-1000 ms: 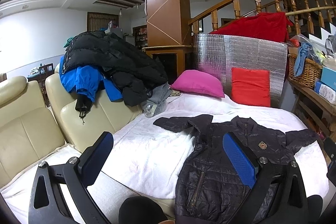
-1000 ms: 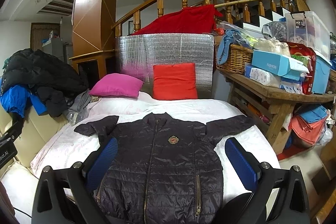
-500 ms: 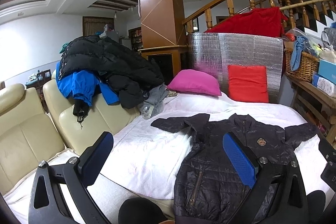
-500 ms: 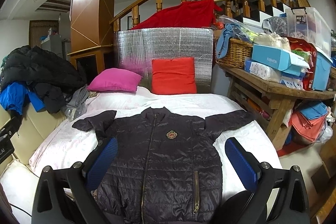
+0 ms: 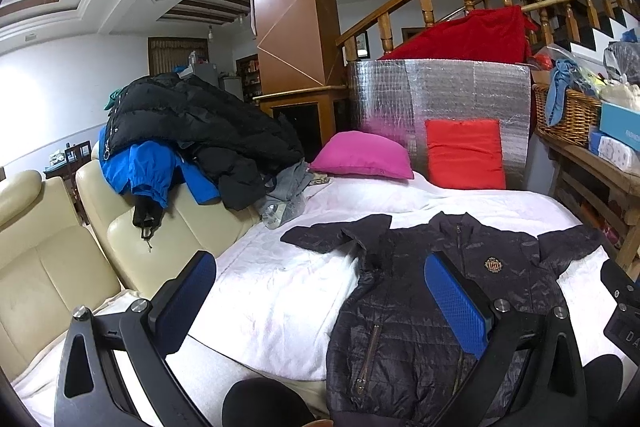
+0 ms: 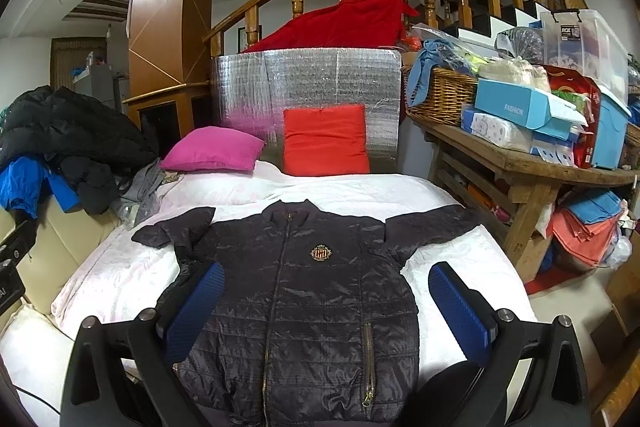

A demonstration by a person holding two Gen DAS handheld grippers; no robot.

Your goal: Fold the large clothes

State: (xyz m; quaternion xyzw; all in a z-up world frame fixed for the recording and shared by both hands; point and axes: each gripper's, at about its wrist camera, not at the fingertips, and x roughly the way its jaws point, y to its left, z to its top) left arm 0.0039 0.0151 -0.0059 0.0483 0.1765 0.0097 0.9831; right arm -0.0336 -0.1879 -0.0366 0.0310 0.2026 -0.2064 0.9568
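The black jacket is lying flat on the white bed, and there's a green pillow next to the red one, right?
Not quite. The pillow beside the red pillow is pink, not green; the right wrist view shows it. The black jacket does lie flat on the white bed.

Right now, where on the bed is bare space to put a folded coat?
Free: the white sheet left of the jacket, bordered by the sofa; also the strip between the jacket collar and the two cushions. Crowded: the sofa back under the coat pile, and the wooden table on the right.
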